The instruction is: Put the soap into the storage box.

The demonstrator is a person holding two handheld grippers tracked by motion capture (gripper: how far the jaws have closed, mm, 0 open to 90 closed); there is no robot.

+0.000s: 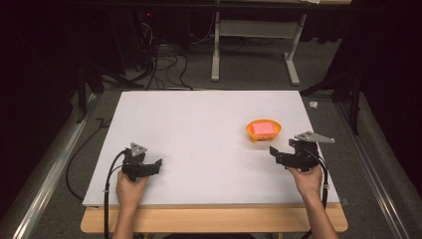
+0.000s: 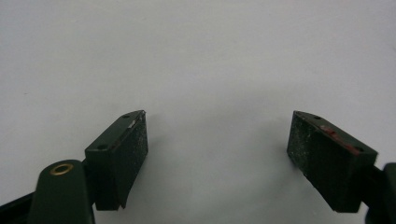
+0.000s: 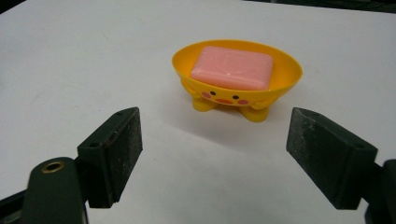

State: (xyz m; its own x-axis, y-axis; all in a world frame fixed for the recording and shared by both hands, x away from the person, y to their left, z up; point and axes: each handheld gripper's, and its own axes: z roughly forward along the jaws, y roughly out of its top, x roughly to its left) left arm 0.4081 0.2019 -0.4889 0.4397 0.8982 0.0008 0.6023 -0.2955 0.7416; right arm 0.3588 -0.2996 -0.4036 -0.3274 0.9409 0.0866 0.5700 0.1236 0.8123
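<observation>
A yellow-orange soap dish [image 1: 263, 130] with a duck face and small feet stands right of centre on the white table. A pink soap bar [image 1: 263, 128] lies flat inside it. In the right gripper view the dish [image 3: 280, 86] and its soap [image 3: 233, 67] sit just beyond the jaws. My right gripper [image 1: 276, 154] rests near the table's front right, a short way in front of the dish, open with nothing between its fingers. My left gripper [image 1: 155, 165] rests at the front left, open over bare table [image 2: 215, 140].
The white board [image 1: 199, 129] lies on a wooden table whose front edge [image 1: 214, 219] shows below my hands. Beyond the far edge stand a table frame [image 1: 254, 45] and loose cables [image 1: 164, 64] on the floor. A metal rail [image 1: 45, 174] runs along the left.
</observation>
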